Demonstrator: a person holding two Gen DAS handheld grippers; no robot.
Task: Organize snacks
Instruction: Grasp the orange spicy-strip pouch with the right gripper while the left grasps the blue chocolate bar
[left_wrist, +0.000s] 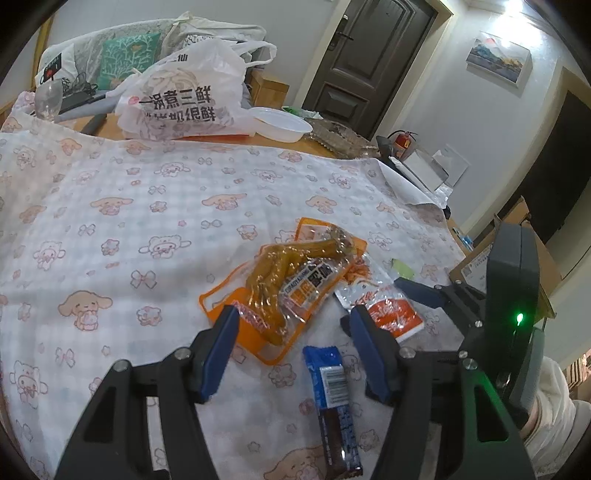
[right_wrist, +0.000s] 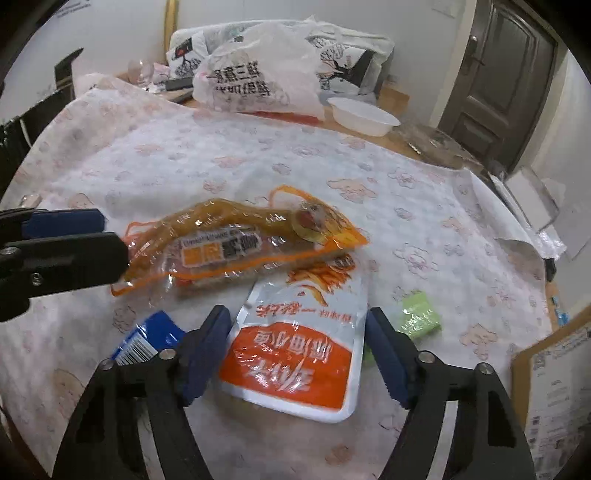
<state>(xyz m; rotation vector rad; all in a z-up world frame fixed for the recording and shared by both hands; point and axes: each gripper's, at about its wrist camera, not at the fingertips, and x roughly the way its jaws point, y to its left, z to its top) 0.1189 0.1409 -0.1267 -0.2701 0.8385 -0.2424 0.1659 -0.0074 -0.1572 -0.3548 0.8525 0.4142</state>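
Observation:
An orange-edged clear chicken-foot pack (left_wrist: 291, 280) (right_wrist: 236, 243) lies on the patterned cloth. A white and orange snack pouch (left_wrist: 384, 302) (right_wrist: 299, 339) lies right of it. A blue wrapped bar (left_wrist: 332, 398) (right_wrist: 147, 339) lies nearest, and a small green packet (left_wrist: 402, 267) (right_wrist: 419, 314) sits further right. My left gripper (left_wrist: 291, 328) is open, its jaws either side of the chicken-foot pack's near end. My right gripper (right_wrist: 297, 343) is open, straddling the pouch. The right gripper also shows in the left wrist view (left_wrist: 417, 291), and the left one in the right wrist view (right_wrist: 74, 236).
A white printed plastic bag (left_wrist: 184, 99) (right_wrist: 258, 81) and a white bowl (left_wrist: 282, 123) (right_wrist: 364, 116) stand at the table's far side. A cardboard box (right_wrist: 554, 387) sits at the right edge. A door (left_wrist: 369, 55) is behind.

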